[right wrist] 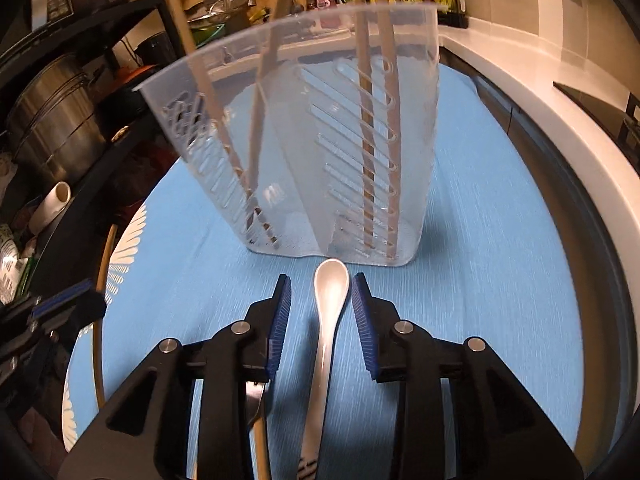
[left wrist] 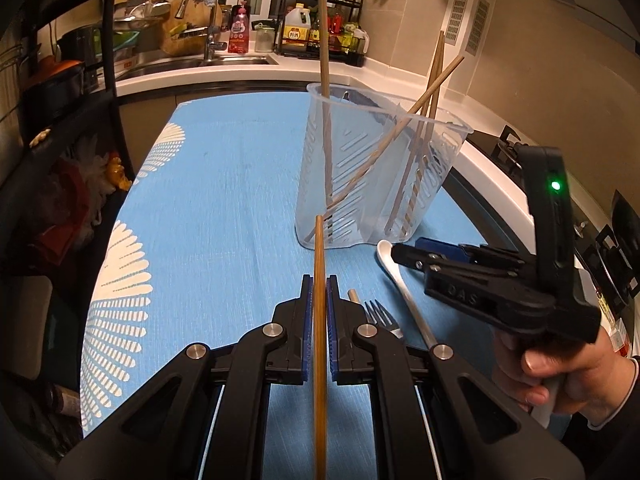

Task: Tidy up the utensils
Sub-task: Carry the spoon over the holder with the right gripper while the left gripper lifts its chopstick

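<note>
My left gripper (left wrist: 319,285) is shut on a wooden chopstick (left wrist: 319,248) that sticks out forward toward a clear slotted utensil holder (left wrist: 360,212). Several chopsticks (left wrist: 326,80) lean inside the holder. A white spoon (left wrist: 387,258) lies on the cloth just in front of the holder, next to a fork (left wrist: 378,314) and another chopstick end (left wrist: 353,295). In the right wrist view my right gripper (right wrist: 321,278) is open and straddles the spoon (right wrist: 329,320), with a gap on each side of it. The fork (right wrist: 256,396) lies under the left finger. The holder (right wrist: 304,160) stands right ahead.
A blue tablecloth (left wrist: 224,208) with white fan patterns covers the table. A black shelf with pots (right wrist: 52,120) stands at the left. A white counter (left wrist: 248,70) with a sink, tap and bottle rack runs behind, and a stove (left wrist: 500,144) sits at the right.
</note>
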The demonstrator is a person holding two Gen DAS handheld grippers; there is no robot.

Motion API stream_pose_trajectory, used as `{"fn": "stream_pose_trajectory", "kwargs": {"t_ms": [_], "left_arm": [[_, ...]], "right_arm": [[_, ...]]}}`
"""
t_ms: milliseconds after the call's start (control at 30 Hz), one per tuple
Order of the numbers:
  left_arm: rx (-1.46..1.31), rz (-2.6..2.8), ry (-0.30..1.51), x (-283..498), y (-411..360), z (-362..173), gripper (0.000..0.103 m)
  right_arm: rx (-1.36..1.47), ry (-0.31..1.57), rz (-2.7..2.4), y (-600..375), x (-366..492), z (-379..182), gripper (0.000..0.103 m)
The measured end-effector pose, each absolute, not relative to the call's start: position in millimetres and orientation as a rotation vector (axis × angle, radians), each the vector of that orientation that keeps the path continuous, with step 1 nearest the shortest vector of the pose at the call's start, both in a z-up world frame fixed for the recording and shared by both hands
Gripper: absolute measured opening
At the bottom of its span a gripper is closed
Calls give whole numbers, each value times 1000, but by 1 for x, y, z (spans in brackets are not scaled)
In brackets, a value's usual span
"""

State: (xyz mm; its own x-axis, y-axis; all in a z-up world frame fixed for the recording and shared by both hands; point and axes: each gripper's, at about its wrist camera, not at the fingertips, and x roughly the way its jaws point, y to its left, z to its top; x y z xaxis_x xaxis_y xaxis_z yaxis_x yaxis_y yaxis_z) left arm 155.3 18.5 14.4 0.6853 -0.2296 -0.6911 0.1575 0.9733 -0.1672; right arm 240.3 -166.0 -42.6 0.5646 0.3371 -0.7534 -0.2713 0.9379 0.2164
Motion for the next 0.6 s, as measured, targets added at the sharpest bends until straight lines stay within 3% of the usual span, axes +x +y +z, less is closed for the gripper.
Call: {"fn": "stream_pose_trajectory", "kwargs": {"t_ms": [367,600], "left_arm": [[-99,-240,792,156,14,12,7],[-99,-247,800,157,11,10,7]], "right_arm": [[99,948,324,-158,258,-64,22],[87,946,328,-153,258,-69,20]]}}
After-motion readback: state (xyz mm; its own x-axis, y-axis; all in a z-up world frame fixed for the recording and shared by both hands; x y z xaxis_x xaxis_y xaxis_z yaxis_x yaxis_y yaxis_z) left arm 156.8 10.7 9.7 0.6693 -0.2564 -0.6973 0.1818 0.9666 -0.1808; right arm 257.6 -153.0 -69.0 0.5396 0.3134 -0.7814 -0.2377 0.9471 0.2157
